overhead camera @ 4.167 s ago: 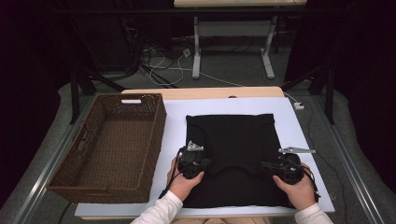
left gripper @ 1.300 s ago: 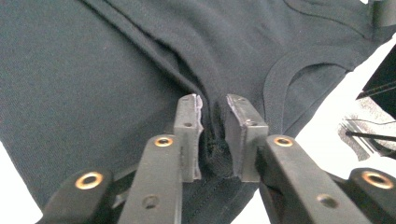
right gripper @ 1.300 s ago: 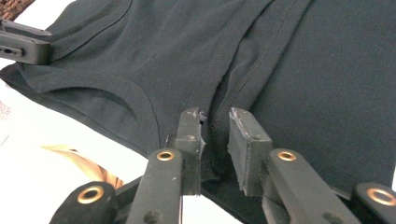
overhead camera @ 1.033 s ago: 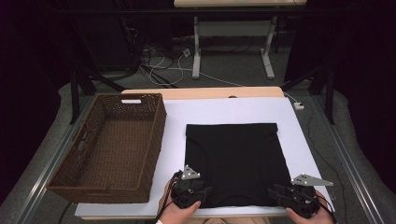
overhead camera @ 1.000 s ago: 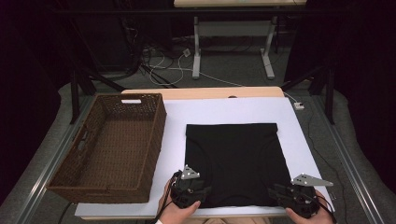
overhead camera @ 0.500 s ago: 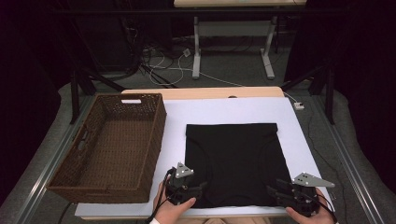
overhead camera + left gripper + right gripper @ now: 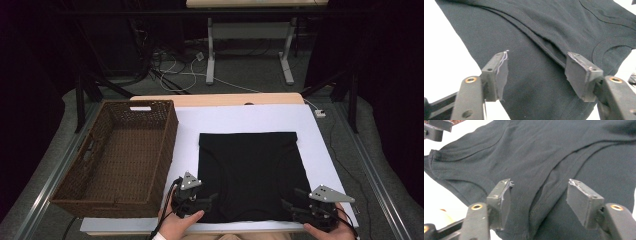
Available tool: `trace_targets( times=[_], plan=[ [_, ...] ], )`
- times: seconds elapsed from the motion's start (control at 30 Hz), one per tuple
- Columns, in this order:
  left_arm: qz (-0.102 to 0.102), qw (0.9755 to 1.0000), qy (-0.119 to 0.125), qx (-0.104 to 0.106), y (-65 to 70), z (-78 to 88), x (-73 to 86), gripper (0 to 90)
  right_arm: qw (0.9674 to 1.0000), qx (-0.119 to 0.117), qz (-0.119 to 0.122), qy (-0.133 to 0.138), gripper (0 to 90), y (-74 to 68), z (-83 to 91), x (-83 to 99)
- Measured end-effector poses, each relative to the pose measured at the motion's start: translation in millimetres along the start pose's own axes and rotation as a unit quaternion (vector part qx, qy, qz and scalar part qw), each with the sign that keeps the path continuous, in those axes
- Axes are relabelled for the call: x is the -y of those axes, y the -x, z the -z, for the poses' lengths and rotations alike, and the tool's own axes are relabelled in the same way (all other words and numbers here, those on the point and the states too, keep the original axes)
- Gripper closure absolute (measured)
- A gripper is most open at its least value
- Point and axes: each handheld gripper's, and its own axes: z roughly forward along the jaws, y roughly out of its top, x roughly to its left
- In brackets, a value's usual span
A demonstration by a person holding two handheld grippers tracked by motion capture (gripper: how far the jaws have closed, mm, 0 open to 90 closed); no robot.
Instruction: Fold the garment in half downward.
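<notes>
A black t-shirt [image 7: 250, 170] lies folded flat on the white table top [image 7: 250, 117]. My left gripper [image 7: 212, 199] sits at the shirt's near left corner, held by a hand. Its jaws have just been opening and stand apart over the cloth [image 7: 529, 30], with nothing pinched between the pads [image 7: 501, 72]. My right gripper [image 7: 290, 205] sits at the near right corner. Its jaws have also just been opening, and in the right gripper view [image 7: 540, 187] they stand wide above the shirt's seams [image 7: 544, 150], gripping nothing.
A brown wicker basket [image 7: 120, 155] stands on the table's left side, close to the shirt's left edge. The table's near edge runs just under both hands. Cables and desk legs lie on the floor beyond the far edge.
Both hands have come back from the middle of the shirt to its near edge. Over the last second the left gripper slid slightly left; the shirt lies still.
</notes>
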Motion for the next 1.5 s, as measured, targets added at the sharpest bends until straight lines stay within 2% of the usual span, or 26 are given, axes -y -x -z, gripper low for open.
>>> trace_targets(
  times=[0.07, 0.1, 0.13, 0.2, 0.27, 0.37, 0.43, 0.57, 0.7, 0.77, 0.8, 0.97, 1.0, 1.03, 1.07, 1.1, 1.13, 1.17, 1.2, 1.4, 1.43, 1.5],
  plan=[
    [-0.003, 1.0000, -0.001, 0.003, -1.0, 0.6, 0.1, 32.5, 1.0000, 0.000, 0.004, 0.003, 31.6, 0.2, -0.1, -0.6],
    [-0.003, 1.0000, 0.001, 0.008, -1.7, 1.9, 0.0, 30.1, 0.9999, 0.000, 0.014, 0.008, 28.6, 0.7, -0.3, -1.4],
    [-0.009, 0.9999, 0.009, 0.008, -2.4, 2.1, -0.2, 28.3, 0.9998, 0.001, 0.014, 0.012, 27.0, 0.3, -1.0, -1.5],
    [-0.013, 0.9997, 0.016, 0.011, -3.4, 3.5, -0.8, 24.9, 0.9997, -0.002, 0.022, 0.007, 23.5, 1.2, -1.0, -3.1],
    [-0.016, 0.9997, 0.018, 0.010, -5.0, 4.9, -1.6, 17.8, 0.9997, -0.002, 0.025, 0.005, 21.4, 1.4, -1.5, -4.1],
    [-0.019, 0.9996, 0.020, 0.005, -7.5, 7.6, -1.2, 16.2, 0.9995, 0.006, 0.031, 0.010, 20.1, 1.3, -2.0, -4.7],
    [-0.022, 0.9995, 0.022, 0.002, -10.0, 9.5, -0.6, 15.3, 0.9993, 0.011, 0.035, 0.003, 17.8, 2.8, -3.1, -6.2],
    [-0.016, 0.9994, 0.030, 0.005, -13.3, 13.8, 2.4, 10.6, 0.9996, 0.014, 0.024, -0.004, 15.9, 4.3, -3.2, -7.3],
    [-0.016, 0.9994, 0.032, 0.004, -15.8, 18.7, 5.4, 0.8, 0.9996, 0.019, 0.019, 0.001, 14.9, 7.7, -2.6, -9.2],
    [-0.017, 0.9992, 0.036, 0.002, -17.1, 21.6, 6.6, 0.2, 0.9996, 0.024, 0.013, 0.008, 13.9, 8.1, -2.7, -9.9],
    [-0.018, 0.9990, 0.039, -0.005, -17.8, 24.3, 7.8, 0.1, 0.9995, 0.026, 0.015, 0.006, 12.6, 8.8, -3.4, -10.4],
    [-0.013, 0.9987, 0.048, -0.008, -18.5, 27.5, 9.7, 0.1, 0.9994, 0.027, 0.020, 0.000, 2.8, 6.3, -7.0, -11.7],
    [-0.022, 0.9987, 0.046, -0.002, -16.9, 30.0, 10.4, 0.1, 0.9993, 0.032, 0.018, 0.000, 1.2, 5.4, -7.2, -12.2],
    [-0.022, 0.9987, 0.046, -0.002, -16.9, 30.0, 10.4, 0.1, 0.9993, 0.032, 0.018, 0.001, 0.0, 5.1, -7.4, -12.8],
    [-0.039, 0.9982, 0.045, 0.003, -13.2, 32.2, 11.2, 0.1, 0.9993, 0.033, 0.017, 0.004, 0.0, 4.7, -7.9, -13.1],
    [-0.039, 0.9982, 0.045, 0.003, -13.2, 32.2, 11.2, 0.1, 0.9992, 0.035, 0.021, 0.004, 0.0, 4.8, -7.6, -13.6],
    [-0.059, 0.9974, 0.041, -0.007, -8.4, 33.8, 11.7, 0.1, 0.9992, 0.034, 0.022, 0.005, 0.0, 5.0, -7.7, -13.9],
    [-0.059, 0.9974, 0.041, -0.007, -8.4, 33.8, 11.7, 0.1, 0.9992, 0.034, 0.021, 0.004, 0.0, 4.9, -7.5, -14.2],
    [-0.071, 0.9968, 0.035, -0.009, -5.6, 33.8, 12.3, 0.2, 0.9993, 0.033, 0.020, 0.004, 0.0, 4.5, -7.6, -14.4],
    [-0.075, 0.9970, 0.018, -0.006, -6.1, 29.6, 18.1, 0.4, 0.9992, 0.027, 0.028, 0.002, 0.0, 2.2, -8.4, -15.3],
    [-0.069, 0.9975, 0.016, -0.005, -5.4, 29.3, 19.3, 1.0, 0.9992, 0.028, 0.030, 0.001, 0.0, 1.7, -8.5, -15.5],
    [-0.074, 0.9971, 0.014, -0.004, -6.4, 29.0, 20.7, 2.6, 0.9990, 0.028, 0.034, 0.001, 0.0, 0.9, -9.6, -16.0]
  ],
)
